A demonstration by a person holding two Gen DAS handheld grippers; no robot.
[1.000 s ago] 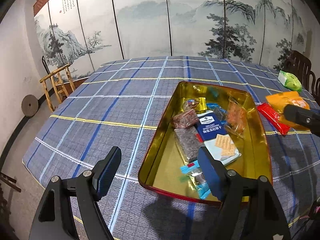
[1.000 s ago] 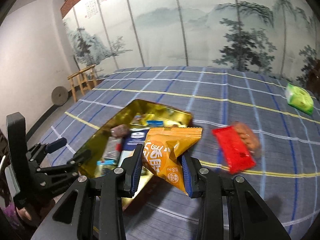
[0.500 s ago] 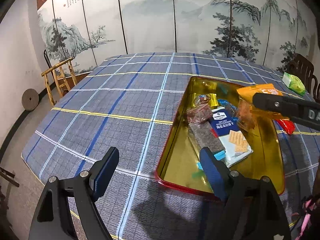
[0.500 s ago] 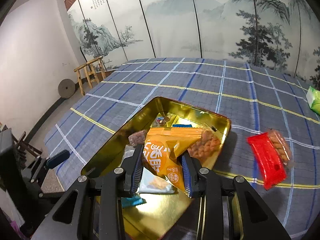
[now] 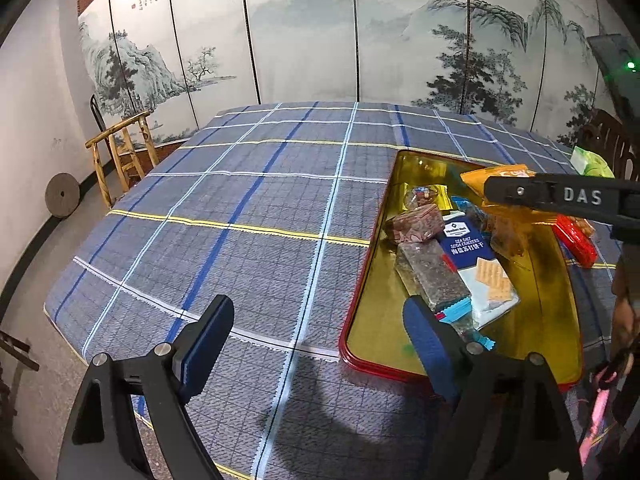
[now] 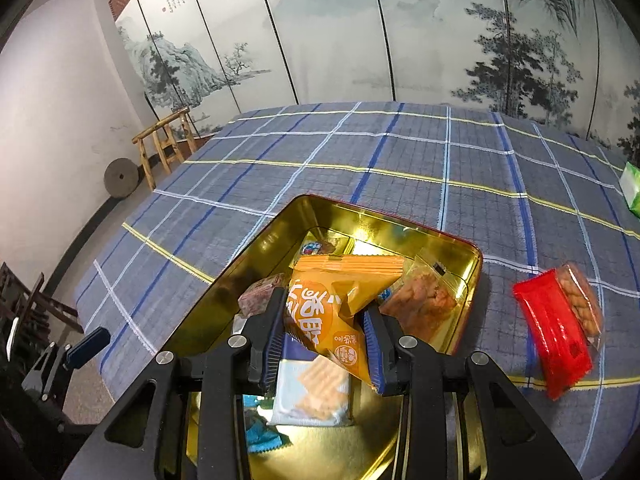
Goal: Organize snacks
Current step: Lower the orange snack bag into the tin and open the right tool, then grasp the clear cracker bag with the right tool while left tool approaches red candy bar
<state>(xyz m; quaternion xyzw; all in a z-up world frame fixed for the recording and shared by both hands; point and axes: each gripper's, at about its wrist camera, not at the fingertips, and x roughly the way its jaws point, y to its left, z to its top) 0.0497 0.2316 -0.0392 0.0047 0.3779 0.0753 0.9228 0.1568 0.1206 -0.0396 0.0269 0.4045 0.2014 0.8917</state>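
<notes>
Right gripper (image 6: 326, 344): jaws clamped on an orange snack packet (image 6: 336, 304), held above the gold tin (image 6: 256, 248). In the right wrist view the packet sits dead centre, with its sealed top edge toward 12 o'clock. The tin stands on the blue plaid tablecloth (image 6: 360, 160).

Inside the tin, at 6 o'clock of the packet, lies a soda cracker pack (image 6: 312, 392). A clear bag of reddish-brown snacks (image 6: 424, 304) rests against the tin's wall at 3 o'clock, and a small brown wrapped block (image 6: 260, 296) lies at 9 o'clock.

Outside the tin, at 3 o'clock and apart from it, a red peanut packet (image 6: 556, 328) lies on the cloth. A green packet (image 6: 632, 192) sits near the frame edge at 2 o'clock.

Left gripper (image 5: 316, 336): jaws wide apart, holding nothing, poised over the cloth just beside the tin's near left corner. In its view the tin lies at 3 o'clock, with a long dark bar (image 5: 432, 276) beside the cracker pack.
</notes>
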